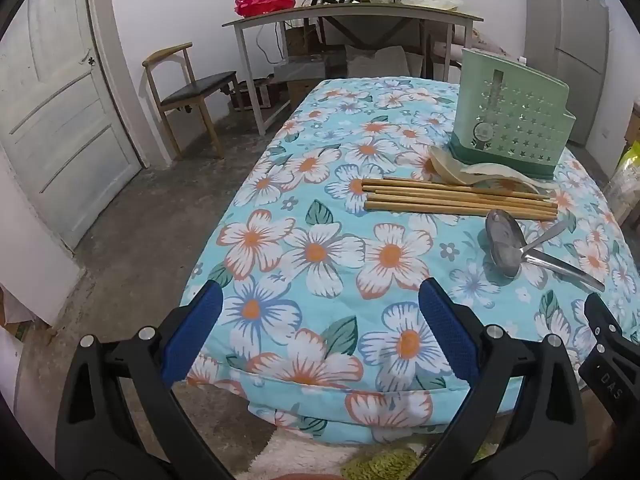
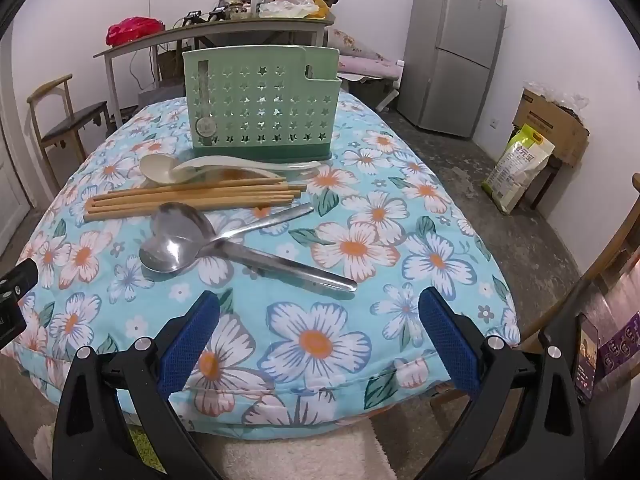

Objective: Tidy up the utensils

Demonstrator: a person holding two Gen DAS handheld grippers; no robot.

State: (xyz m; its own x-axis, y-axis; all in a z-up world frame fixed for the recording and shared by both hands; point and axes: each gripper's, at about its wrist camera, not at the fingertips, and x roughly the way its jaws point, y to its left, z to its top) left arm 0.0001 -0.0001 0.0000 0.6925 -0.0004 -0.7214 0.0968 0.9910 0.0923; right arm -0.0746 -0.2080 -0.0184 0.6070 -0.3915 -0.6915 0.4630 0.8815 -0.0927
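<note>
A green perforated utensil holder [image 2: 262,108] [image 1: 512,114] stands upright at the far side of the floral-covered table [image 2: 400,248]. In front of it lie two cream plastic spoons [image 2: 192,168] [image 1: 472,170], several wooden chopsticks [image 2: 192,198] [image 1: 460,200] in a row, and two crossed metal spoons [image 2: 180,244] [image 1: 508,246]. My right gripper [image 2: 320,308] hovers open near the table's front edge, nothing between its blue pads. My left gripper [image 1: 320,300] is open too, over the front left part of the cloth, well short of the utensils.
A chair [image 1: 188,92] and white door [image 1: 60,112] stand to the left. A cluttered desk [image 1: 352,12] is behind the table. A grey fridge [image 2: 452,48], a cardboard box [image 2: 552,124] and a bag [image 2: 516,168] sit on the right. A rug [image 2: 300,452] lies below.
</note>
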